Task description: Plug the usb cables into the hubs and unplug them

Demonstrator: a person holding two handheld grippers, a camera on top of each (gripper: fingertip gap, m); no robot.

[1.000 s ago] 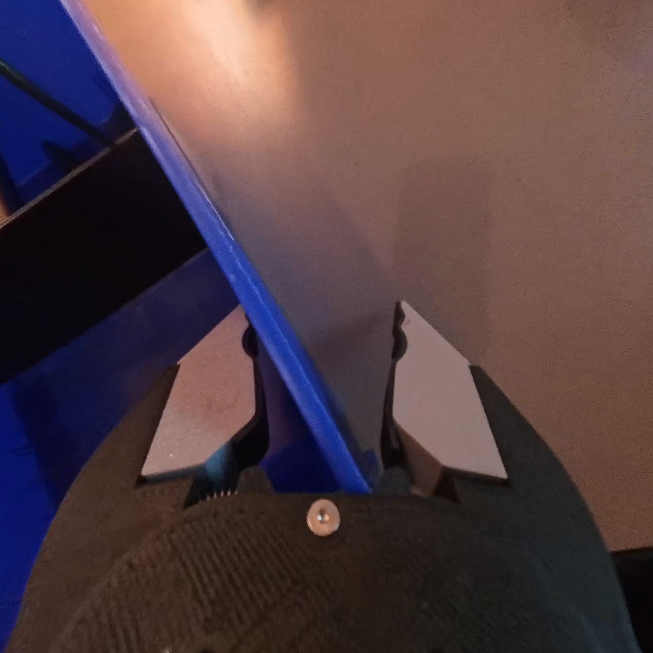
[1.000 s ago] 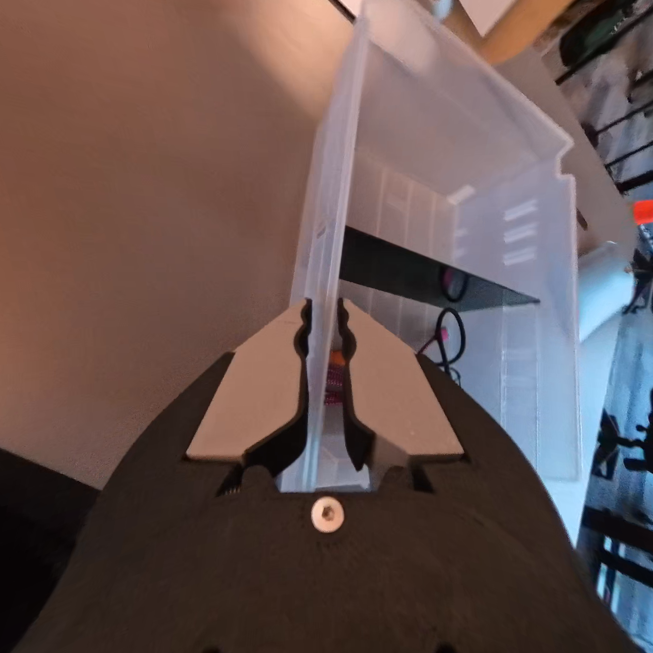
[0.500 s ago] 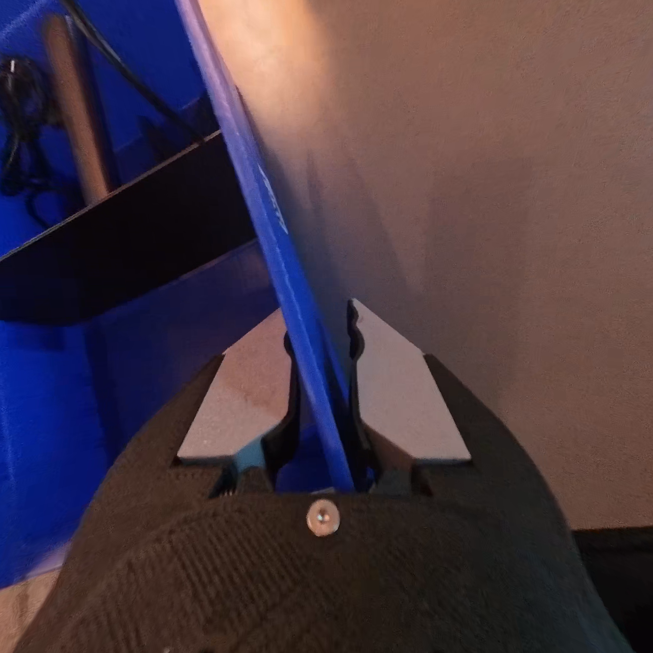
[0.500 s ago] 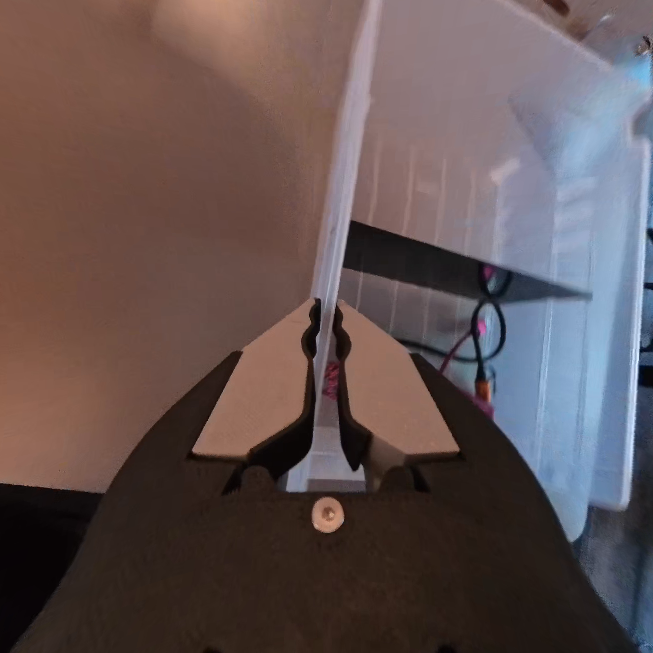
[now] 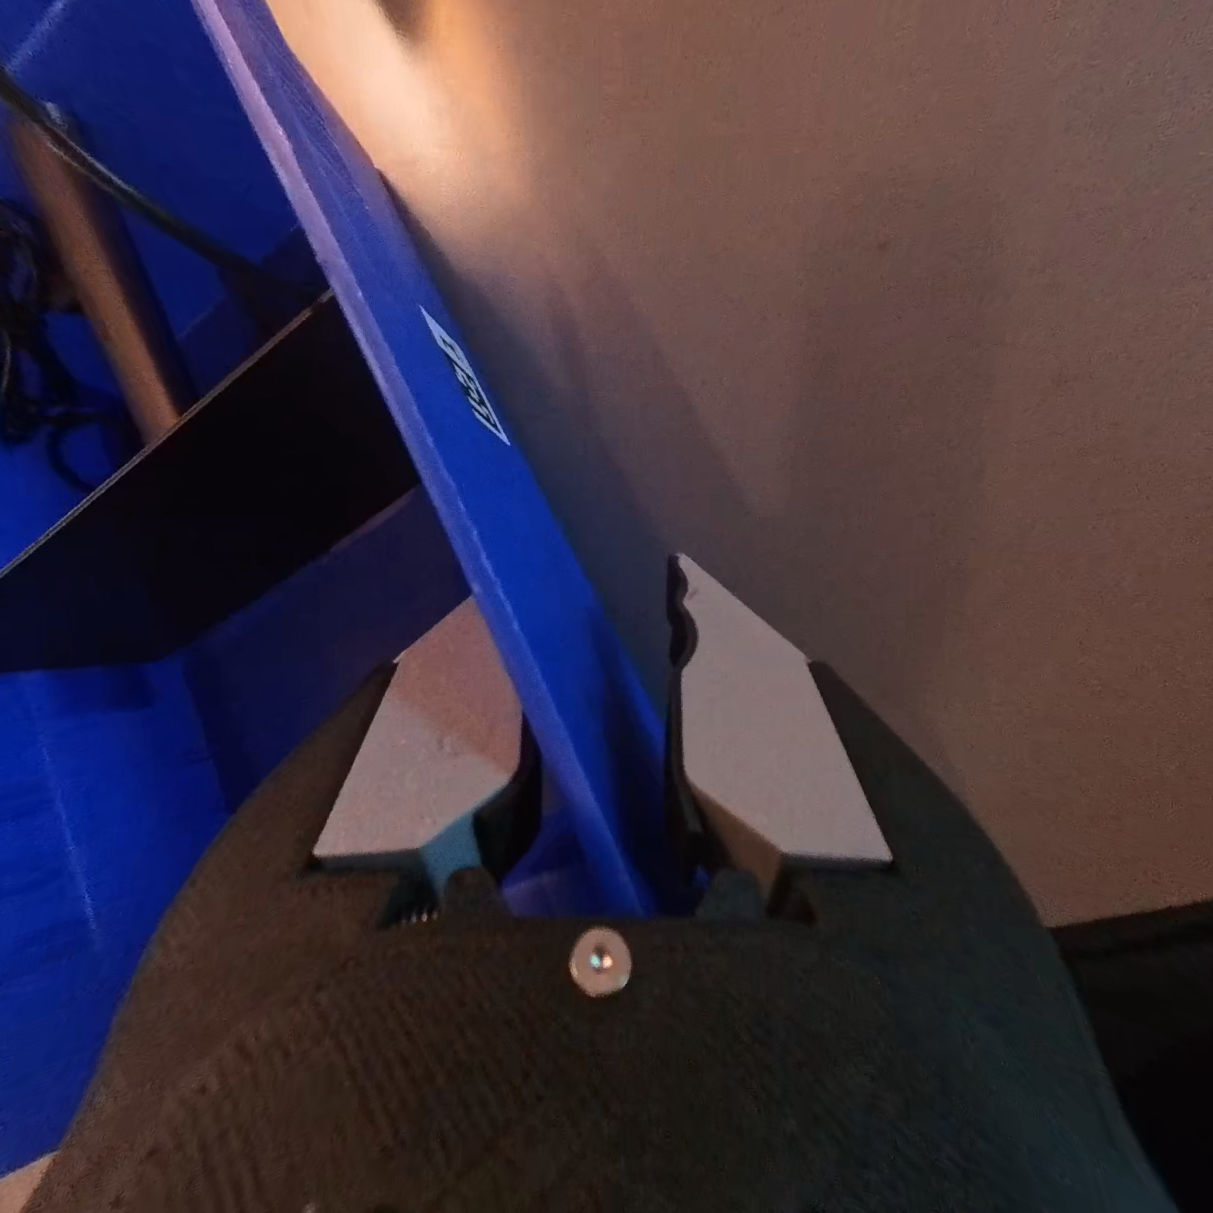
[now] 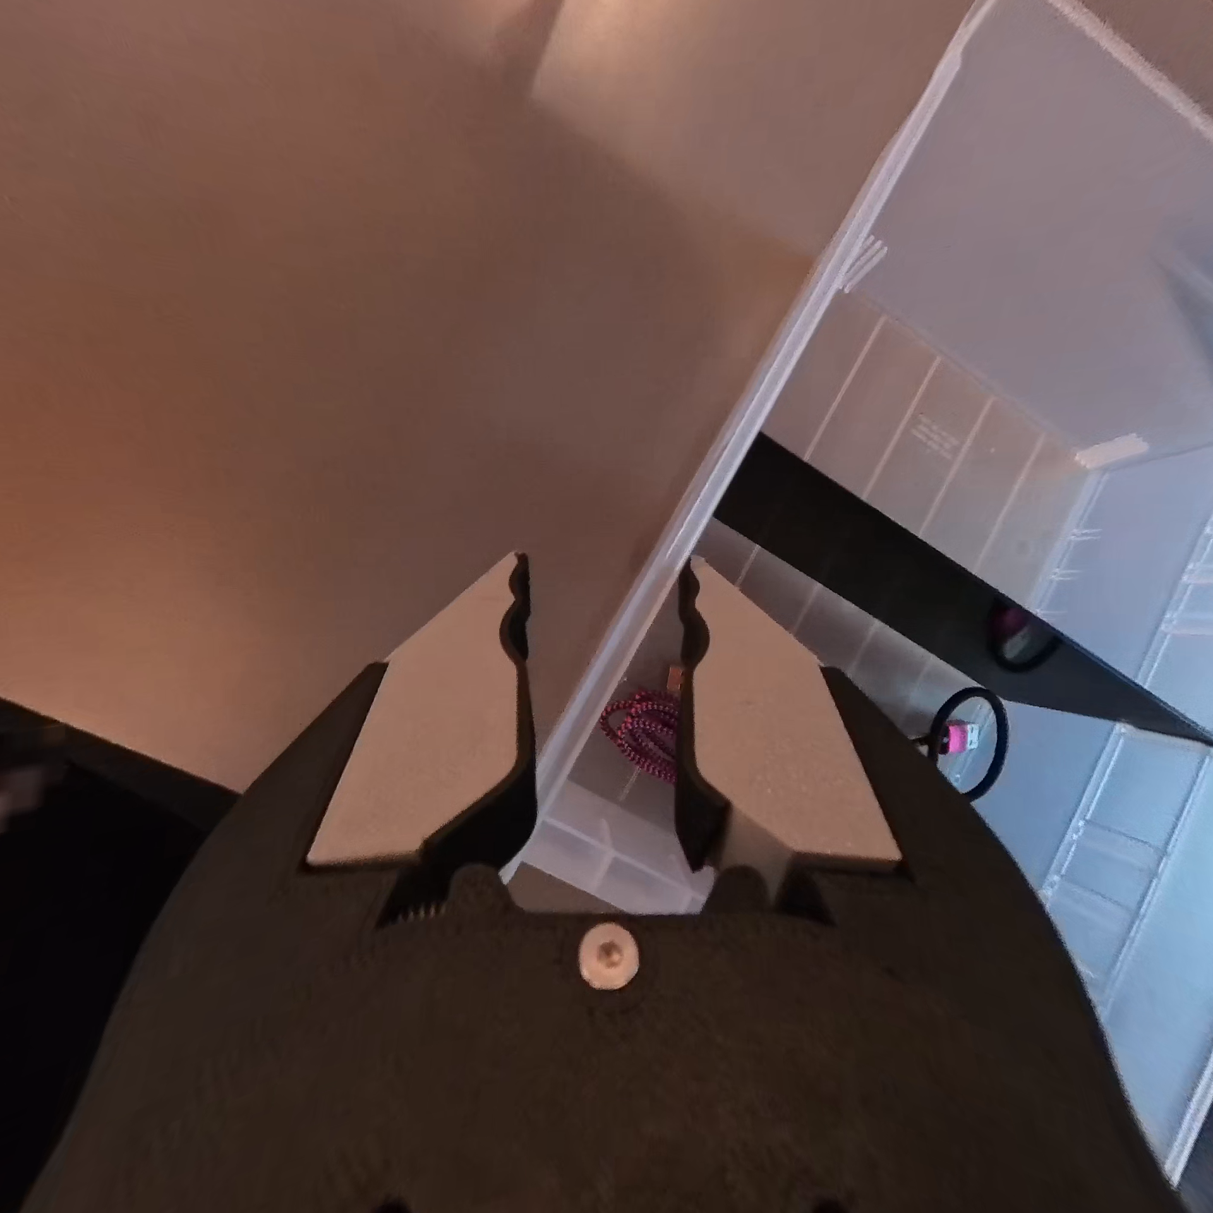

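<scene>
Both sets of fingers are opening off the bin walls: left gripper (image 5: pixel 607 656) around the opaque blue plastic bin (image 5: pixel 459 426), right gripper (image 6: pixel 604 630) around the clear plastic bin (image 6: pixel 755 459) (released, I judge); next I'm reaching in for the pink braided usb cable (image 6: pixel 640 732).

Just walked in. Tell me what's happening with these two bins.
Each handheld gripper straddles a bin wall. The left gripper has the blue bin's rim between its fingers; whether it clamps is unclear. The right gripper is open around the clear bin's wall, not gripping. A pink braided cable and a pink USB plug lie inside, untouched.
</scene>
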